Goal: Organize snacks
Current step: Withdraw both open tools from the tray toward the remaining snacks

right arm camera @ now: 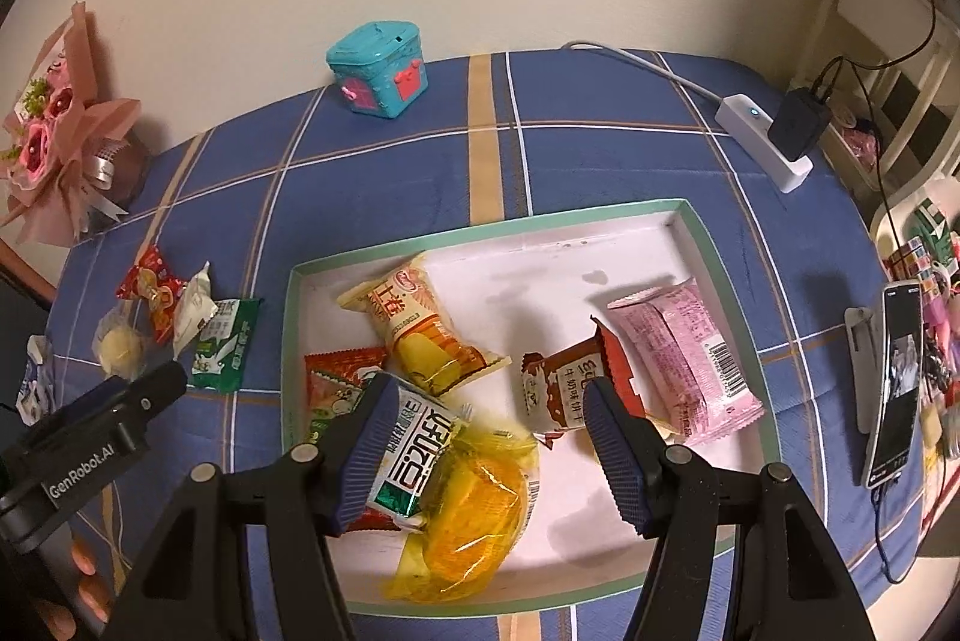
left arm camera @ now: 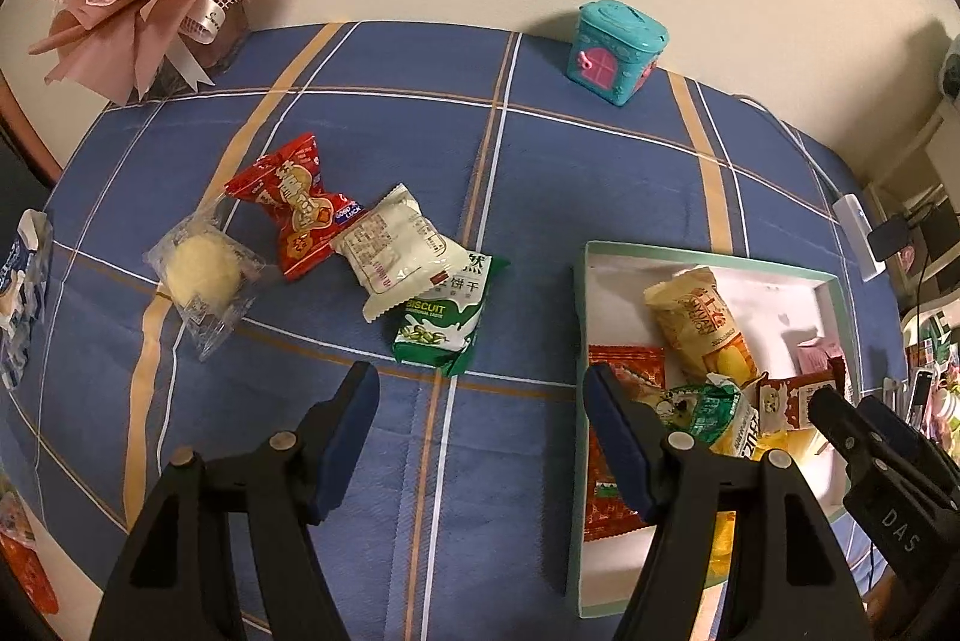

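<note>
Box: we see a white box [right arm camera: 690,245] with a green rim on the blue checked cloth [left arm camera: 540,173].
Left gripper [left arm camera: 480,437]: our jaws stand apart over bare cloth, just left of the box. Nothing is between them.
Right gripper [right arm camera: 492,443]: our jaws stand apart above the box. We hold nothing.
Green biscuit pack [left arm camera: 444,323]: it lies left of the box. Its long side points toward us and away from us.
White pack [left arm camera: 396,251]: it lies partly on the green biscuit pack, slanted.
Red pack [left arm camera: 294,209]: farther left of the box, slanted.
Clear pack [left arm camera: 201,275]: farthest left of the box.
Yellow roll pack [right arm camera: 420,329]: inside the box, slanted from far left to near right.
Pink pack [right arm camera: 690,359]: inside the box, by its right wall.
</note>
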### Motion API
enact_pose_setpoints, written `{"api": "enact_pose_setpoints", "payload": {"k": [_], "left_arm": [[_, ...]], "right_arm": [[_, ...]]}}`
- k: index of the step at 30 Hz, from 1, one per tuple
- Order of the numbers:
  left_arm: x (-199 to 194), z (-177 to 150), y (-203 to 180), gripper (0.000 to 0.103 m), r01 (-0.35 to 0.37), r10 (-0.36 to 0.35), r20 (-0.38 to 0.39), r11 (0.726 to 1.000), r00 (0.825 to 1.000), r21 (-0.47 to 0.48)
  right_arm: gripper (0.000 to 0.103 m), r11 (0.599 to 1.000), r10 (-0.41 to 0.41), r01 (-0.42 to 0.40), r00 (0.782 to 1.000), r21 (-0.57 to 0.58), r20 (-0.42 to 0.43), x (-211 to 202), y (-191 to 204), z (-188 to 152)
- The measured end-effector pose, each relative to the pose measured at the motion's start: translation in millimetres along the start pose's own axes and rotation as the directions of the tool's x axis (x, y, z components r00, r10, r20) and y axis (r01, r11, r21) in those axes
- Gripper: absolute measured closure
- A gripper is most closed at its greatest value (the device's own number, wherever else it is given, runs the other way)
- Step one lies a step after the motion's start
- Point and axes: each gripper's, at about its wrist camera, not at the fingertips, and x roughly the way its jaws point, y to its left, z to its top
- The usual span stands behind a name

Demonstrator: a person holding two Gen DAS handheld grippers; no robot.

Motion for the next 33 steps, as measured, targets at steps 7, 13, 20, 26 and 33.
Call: {"api": "enact_pose_setpoints", "payload": {"k": [7,13,20,26,33], "left_arm": [[8,-1,10,0.003,-0.043,0.043,-0.015,0.999,0.999,-0.025],[16,-3,18,0.002,-0.07,0.069,-0.04,0.997,0.997,-0.019],[17,-3,26,0.002,-0.071,0.069,-0.048,0.997,0.996,-0.03],[17,0,36,0.002,-0.056,0.053,-0.053,0.997,0.997,-0.051],[16,4,81,0.002,-0.1,0.093,-0.054,0.984,0.994,-0.146]], "right_arm": [[0.001,1.0,0.026,-0.026,1.0,0.011,-0.013,7,1,0],[0.0,1.0,0.021,-0.021,0.999,0.0,-0.024,11,4,-2],[0.0,1.0,0.019,-0.02,0.999,-0.013,-0.026,12,8,-3],[0.0,1.0,0.019,-0.02,0.999,-0.006,-0.03,13,12,-2],[0.0,0.998,0.055,-0.056,0.998,-0.023,-0.036,15,36,-4]]}}
